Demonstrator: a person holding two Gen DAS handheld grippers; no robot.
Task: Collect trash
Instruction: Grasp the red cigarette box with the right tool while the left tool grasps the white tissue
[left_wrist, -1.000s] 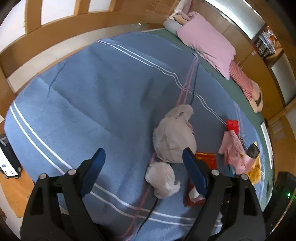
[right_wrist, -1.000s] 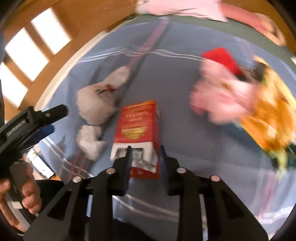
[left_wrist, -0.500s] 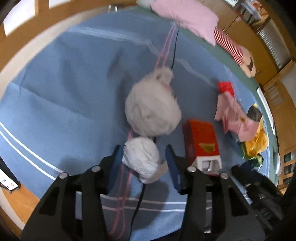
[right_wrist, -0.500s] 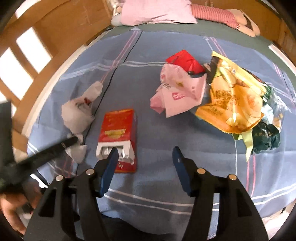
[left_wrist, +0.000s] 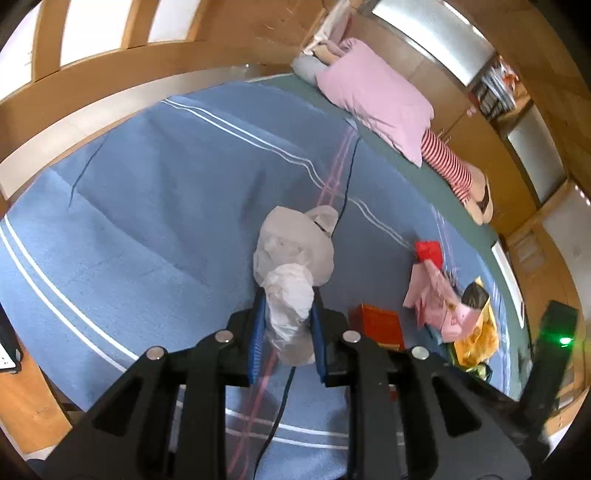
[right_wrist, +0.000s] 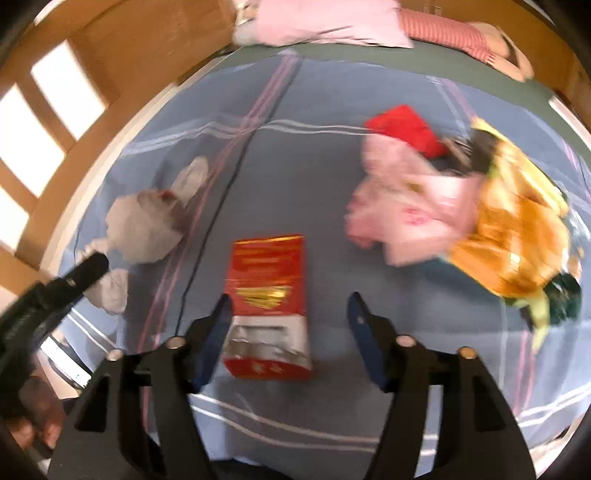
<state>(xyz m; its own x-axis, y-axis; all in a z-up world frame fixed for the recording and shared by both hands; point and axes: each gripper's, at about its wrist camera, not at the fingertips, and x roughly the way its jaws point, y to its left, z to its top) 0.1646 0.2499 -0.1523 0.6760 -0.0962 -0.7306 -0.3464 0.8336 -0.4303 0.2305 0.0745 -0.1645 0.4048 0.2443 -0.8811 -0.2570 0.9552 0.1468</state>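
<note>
My left gripper (left_wrist: 287, 317) is closing, and its blue pads press on a crumpled white paper wad (left_wrist: 290, 295) just in front of a white plastic bag (left_wrist: 295, 243) on the blue blanket (left_wrist: 166, 192). In the right wrist view, my right gripper (right_wrist: 289, 299) is opening over a torn red carton (right_wrist: 271, 280). The carton lies flat between the jaws, and the pads do not press on it. A pink wrapper (right_wrist: 402, 206), a red packet (right_wrist: 402, 129) and an orange bag (right_wrist: 517, 229) lie to the right.
A pink pillow (left_wrist: 373, 96) and a striped plush toy (left_wrist: 450, 166) lie at the head of the bed. A black cable (left_wrist: 347, 177) runs down the blanket under the bag. A wooden bed frame (left_wrist: 110, 92) borders the far side. A phone (right_wrist: 66, 365) lies off the near left edge.
The left gripper went from wide open to shut on the paper wad. The right gripper let go of the red carton's torn end and spread its jaws.
</note>
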